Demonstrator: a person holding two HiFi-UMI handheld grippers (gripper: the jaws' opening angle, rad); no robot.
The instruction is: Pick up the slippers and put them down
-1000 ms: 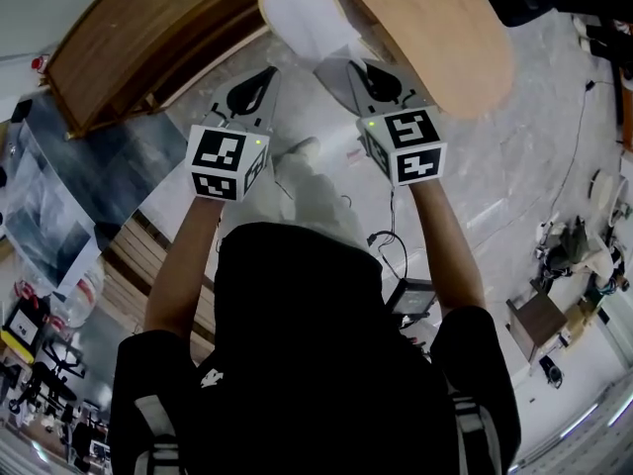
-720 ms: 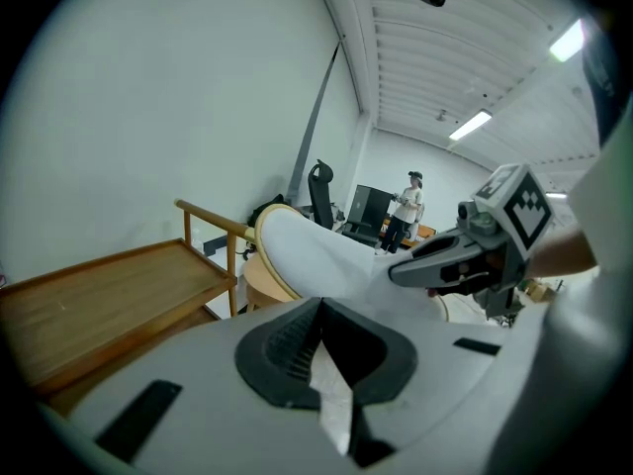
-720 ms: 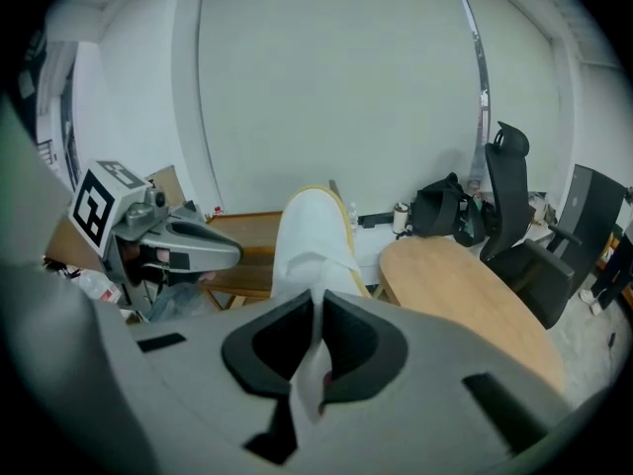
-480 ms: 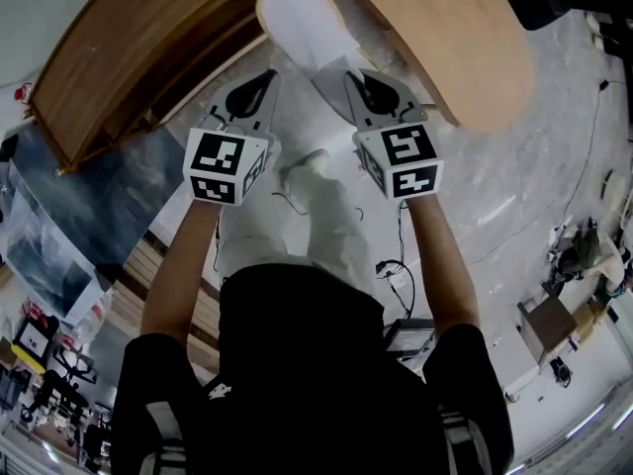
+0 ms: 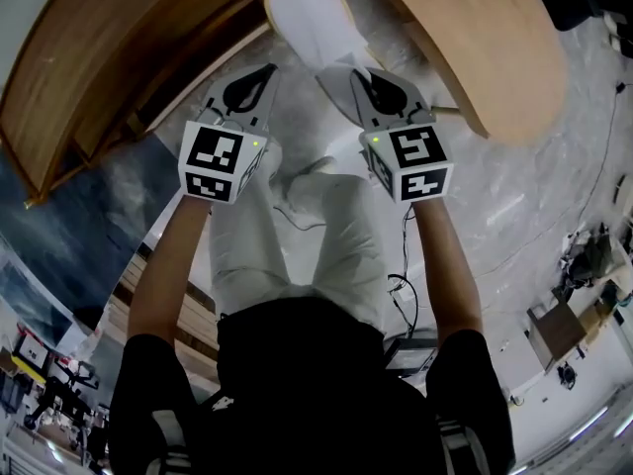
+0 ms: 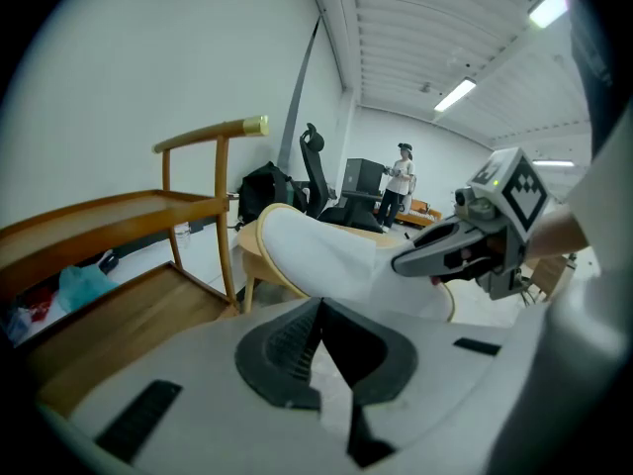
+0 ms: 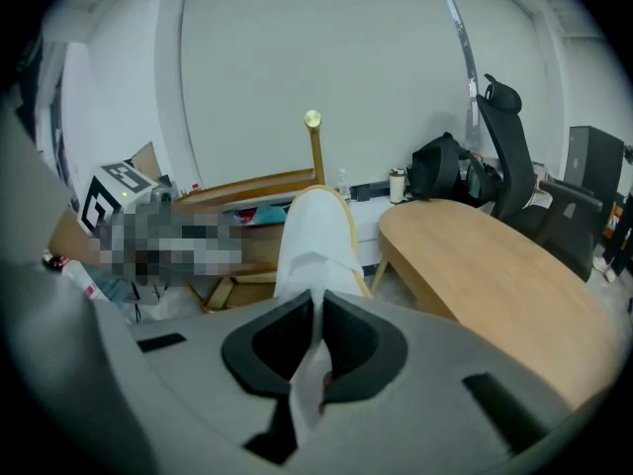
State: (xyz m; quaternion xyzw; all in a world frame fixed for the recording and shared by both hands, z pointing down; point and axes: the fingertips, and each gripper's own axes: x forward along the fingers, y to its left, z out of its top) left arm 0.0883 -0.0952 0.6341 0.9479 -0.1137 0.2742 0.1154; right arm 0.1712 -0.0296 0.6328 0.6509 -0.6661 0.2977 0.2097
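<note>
A white slipper with a pale yellow sole rim hangs above the floor, toe pointing away from me. My right gripper is shut on its thin white upper; in the right gripper view the fabric runs down between the two dark pads and the slipper stretches out ahead. My left gripper is beside it on the left, apart from it, jaws together with nothing in them. In the left gripper view the slipper shows ahead with the right gripper on it. No second slipper is in sight.
An oval wooden table stands to the right of the slipper, a low wooden shelf unit to the left. A wooden chair is ahead on the left. Cables lie on the marbled floor. A person stands far off.
Both grippers have come down together toward the floor, the slipper still in the right one. The person holding them has crouched, the white trouser legs showing more.
</note>
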